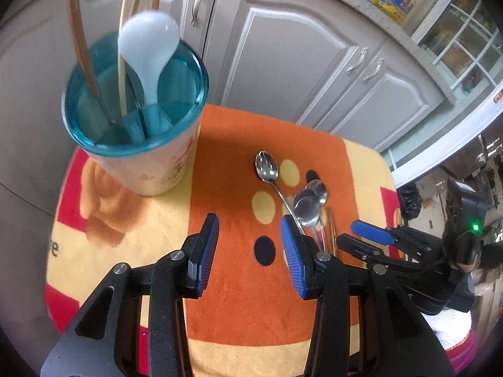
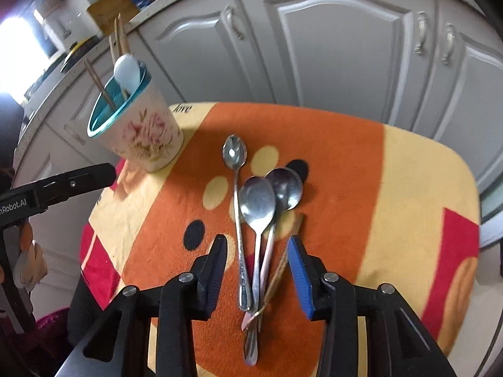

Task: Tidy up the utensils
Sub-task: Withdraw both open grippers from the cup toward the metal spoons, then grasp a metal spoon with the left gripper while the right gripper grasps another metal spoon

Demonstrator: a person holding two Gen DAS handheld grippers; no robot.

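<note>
Left gripper (image 1: 250, 235) fingers released over orange patterned cloth surface (image 1: 232, 163); right gripper (image 2: 257, 254) fingers released, straddling metal spoons (image 2: 257, 207) at frame centre.

My left gripper (image 1: 250, 234) is a black plastic frame with triangular cut-outs, round silver pivot screws and ribbed blue pads on its fingers (image 1: 290, 245). My right gripper (image 2: 257, 260) is built the same; in the left wrist view its body (image 1: 452, 270) shows a small green light. White lettering marks one black arm. A white knitted cuff with pink cloth (image 1: 456, 333) shows below.
</note>
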